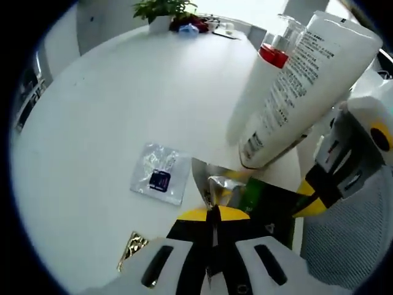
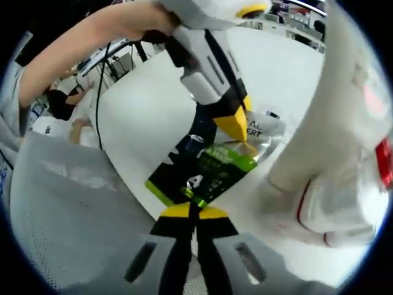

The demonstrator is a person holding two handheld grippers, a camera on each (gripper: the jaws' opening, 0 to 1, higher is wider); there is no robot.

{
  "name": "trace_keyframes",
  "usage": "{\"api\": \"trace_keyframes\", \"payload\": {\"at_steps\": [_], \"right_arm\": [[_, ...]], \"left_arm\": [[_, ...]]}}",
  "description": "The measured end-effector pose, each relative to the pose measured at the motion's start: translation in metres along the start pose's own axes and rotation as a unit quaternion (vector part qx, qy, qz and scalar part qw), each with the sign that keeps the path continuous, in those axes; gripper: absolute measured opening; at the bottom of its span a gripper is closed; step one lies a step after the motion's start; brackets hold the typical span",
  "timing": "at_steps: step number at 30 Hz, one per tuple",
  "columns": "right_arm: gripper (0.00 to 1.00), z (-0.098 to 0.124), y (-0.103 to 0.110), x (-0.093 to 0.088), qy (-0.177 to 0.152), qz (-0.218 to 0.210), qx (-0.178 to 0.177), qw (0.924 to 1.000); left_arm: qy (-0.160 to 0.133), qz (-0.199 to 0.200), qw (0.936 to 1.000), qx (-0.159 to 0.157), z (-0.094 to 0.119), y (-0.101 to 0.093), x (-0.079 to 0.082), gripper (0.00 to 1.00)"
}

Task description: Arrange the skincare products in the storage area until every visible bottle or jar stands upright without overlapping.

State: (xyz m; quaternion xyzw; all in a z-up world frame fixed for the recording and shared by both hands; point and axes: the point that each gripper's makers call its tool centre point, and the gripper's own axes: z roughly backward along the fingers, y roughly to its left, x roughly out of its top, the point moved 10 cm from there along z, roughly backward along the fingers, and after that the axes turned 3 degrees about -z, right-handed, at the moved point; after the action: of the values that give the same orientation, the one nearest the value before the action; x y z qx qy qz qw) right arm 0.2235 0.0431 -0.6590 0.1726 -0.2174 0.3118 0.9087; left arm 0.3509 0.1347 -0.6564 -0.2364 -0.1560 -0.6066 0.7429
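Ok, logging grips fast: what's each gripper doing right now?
Left gripper: shut on the green sachet.
Right gripper: shut on the same green sachet.

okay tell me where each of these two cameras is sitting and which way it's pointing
Left gripper view: rides the left tongs, looking across the white table at a clear sachet and a tilted white tube; the right tongs enter from the right.
Right gripper view: rides the right tongs, facing a person's arm and the left tongs.
Shared: a green-black pouch pinched from both ends, the tube, the table.
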Motion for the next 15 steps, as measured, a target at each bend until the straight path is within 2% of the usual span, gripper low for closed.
{"api": "trace_keyframes", "payload": {"at_steps": [6,8,15], "right_arm": [[0.03,-0.001,-0.001,0.0,0.005,0.004,-0.001,1.0],[0.04,0.001,-0.001,-0.001,0.007,0.003,-0.002,1.0],[0.1,0.011,0.002,-0.006,0.021,0.007,-0.015,0.9996]], "left_arm": [[0.01,-0.019,0.9998,0.005,-0.004,-0.002,0.001,0.0],[0.01,-0.038,0.9992,0.005,-0.004,-0.001,0.002,0.0],[0.012,-0.041,0.9991,0.005,-0.005,-0.002,0.003,0.0]]}}
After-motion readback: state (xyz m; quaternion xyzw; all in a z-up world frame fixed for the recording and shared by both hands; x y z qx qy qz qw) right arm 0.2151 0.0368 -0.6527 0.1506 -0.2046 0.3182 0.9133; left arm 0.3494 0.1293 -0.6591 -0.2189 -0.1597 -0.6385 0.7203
